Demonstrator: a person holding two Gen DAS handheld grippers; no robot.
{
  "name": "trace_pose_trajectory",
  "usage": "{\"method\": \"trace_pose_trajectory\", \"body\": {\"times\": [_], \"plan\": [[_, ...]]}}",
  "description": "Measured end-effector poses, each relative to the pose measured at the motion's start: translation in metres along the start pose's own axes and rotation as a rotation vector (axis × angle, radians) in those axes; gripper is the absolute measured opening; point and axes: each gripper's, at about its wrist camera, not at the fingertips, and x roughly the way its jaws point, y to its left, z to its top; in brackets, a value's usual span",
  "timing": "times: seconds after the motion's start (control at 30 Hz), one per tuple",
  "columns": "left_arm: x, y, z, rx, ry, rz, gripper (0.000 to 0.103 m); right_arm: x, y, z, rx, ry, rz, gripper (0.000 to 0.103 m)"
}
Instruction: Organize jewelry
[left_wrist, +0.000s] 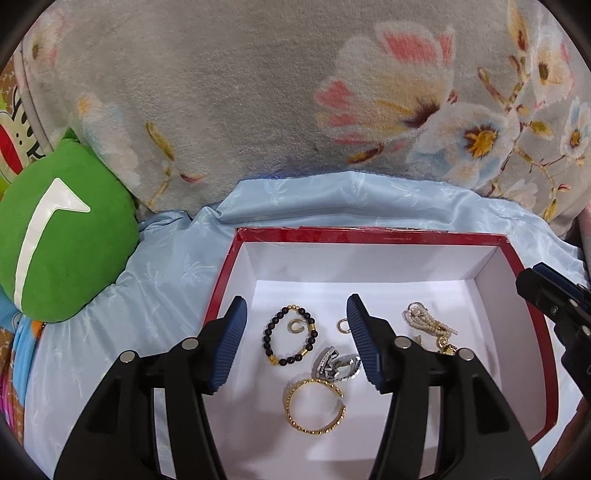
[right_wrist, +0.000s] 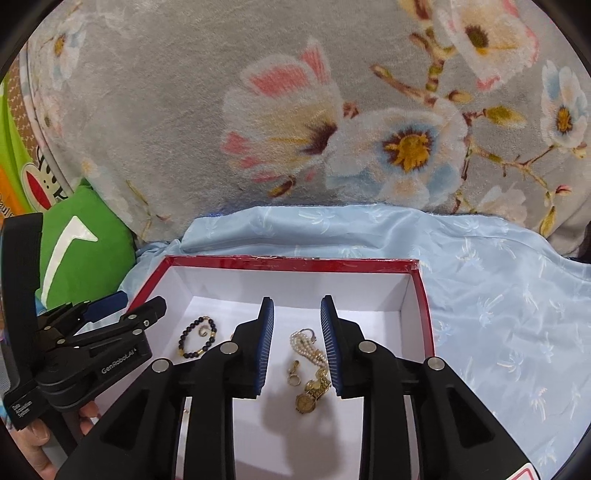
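A: In the red box (left_wrist: 535, 325), white inside, lots of shiny things. Resting on a light blue sheet (left_wrist: 177, 266).

B: And over the box?

A: Left tongs (left_wrist: 297, 345), wide open, holding nothing. Blue pads (left_wrist: 225, 347) far apart, up above the white floor of the box.

B: Between the pads?

A: A bracelet of black and gold beads (left_wrist: 290, 339), lying flat, with a little silver ring (left_wrist: 297, 326) inside its loop. Nearer the camera, a shiny silver piece (left_wrist: 338, 365). Just below that, almost touching it, a gold bangle (left_wrist: 316, 406) with a gap in its side.

B: On the other side of the box?

A: A bunch of pearl strands (left_wrist: 424, 319), near the right wall. Right tongs (right_wrist: 297, 347) above it, partly open, gripping nothing. Pearls just beside the right pad, maybe touching, hard to tell.

B: Anything else there?

A: A gold watch (right_wrist: 306, 402) close to the pearls, below them. A small gold clasp (right_wrist: 294, 373) right beside it. Also a tiny ring (left_wrist: 343, 326) by the left tongs' right pad.

B: Around the box?

A: A green pillow (left_wrist: 66, 236) with a white mark, off to the left. Behind everything, a big gray blanket (left_wrist: 240, 92) with pink and white flowers.
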Motion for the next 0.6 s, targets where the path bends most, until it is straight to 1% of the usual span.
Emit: {"method": "trace_pose_trajectory", "body": {"times": [0.17, 0.23, 0.33, 0.37, 0.43, 0.5, 0.6], "plan": [[-0.023, -0.002, -0.008, 0.010, -0.012, -0.009, 0.054, -0.024, 0.014, -0.013, -0.017, -0.014, 0.004, 0.028], [-0.034, -0.003, -0.012, 0.015, -0.017, -0.016, 0.055, -0.035, 0.019, -0.021, -0.018, -0.019, 0.004, 0.034], [-0.051, -0.005, -0.022, 0.030, -0.031, -0.011, 0.060, -0.049, 0.026, -0.035, -0.025, -0.015, -0.017, 0.039], [-0.056, -0.005, -0.025, 0.035, -0.036, -0.005, 0.060, -0.053, 0.028, -0.041, -0.027, -0.012, -0.031, 0.040], [-0.066, -0.005, -0.032, 0.044, -0.039, 0.003, 0.060, -0.060, 0.029, -0.051, -0.017, -0.003, -0.046, 0.045], [-0.073, -0.003, -0.039, 0.039, -0.029, -0.003, 0.061, -0.066, 0.027, -0.060, 0.007, 0.009, -0.043, 0.046], [-0.082, -0.001, -0.051, 0.036, -0.022, 0.000, 0.066, -0.074, 0.025, -0.070, 0.034, 0.017, -0.056, 0.049]]}}
